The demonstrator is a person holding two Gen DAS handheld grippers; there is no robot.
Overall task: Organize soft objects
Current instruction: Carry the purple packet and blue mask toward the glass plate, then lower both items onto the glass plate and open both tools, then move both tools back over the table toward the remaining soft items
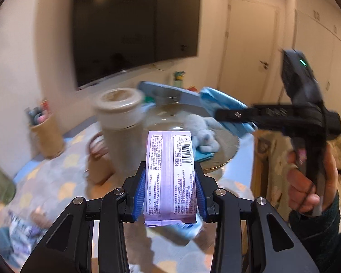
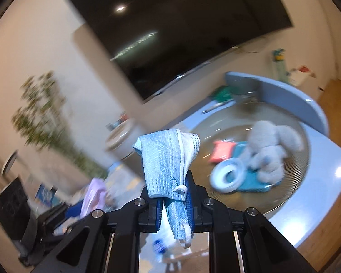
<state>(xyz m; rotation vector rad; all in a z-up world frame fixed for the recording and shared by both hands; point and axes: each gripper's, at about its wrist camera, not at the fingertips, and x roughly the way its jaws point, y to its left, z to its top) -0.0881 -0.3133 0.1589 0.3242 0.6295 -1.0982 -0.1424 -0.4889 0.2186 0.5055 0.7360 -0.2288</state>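
The left gripper (image 1: pixel 170 190) holds a pale purple pack of wipes (image 1: pixel 169 177) upright between its blue pads (image 1: pixel 140 193), the jaws closed on the pack's two sides. The printed back of the pack, with a barcode, faces the camera. Beyond it stands a beige lidded container (image 1: pixel 119 122), and to the right of that a round glass tray (image 1: pixel 225 157) with a grey plush toy (image 1: pixel 202 134) lying in it.

The right gripper (image 2: pixel 174 201) has its jaws nearly together on a crumpled blue face mask (image 2: pixel 168 159), which rises above the fingers and also hangs below them, one white ear loop (image 2: pixel 186 238) dangling. In the left wrist view the same gripper (image 1: pixel 233 113) appears from the side, held by the person's right hand (image 1: pixel 307 182) above the tray, with the blue mask (image 1: pixel 220 101) across it.

In the right wrist view the tray (image 2: pixel 293 195) sits on a light blue table (image 2: pixel 329 182). It holds the plush toy (image 2: pixel 270 150), a white ring (image 2: pixel 227 177), a teal item (image 2: pixel 257 184) and a red one (image 2: pixel 222 152), all blurred, so what they are is hard to tell. A large dark television (image 2: pixel 181 34) hangs on the wall behind.
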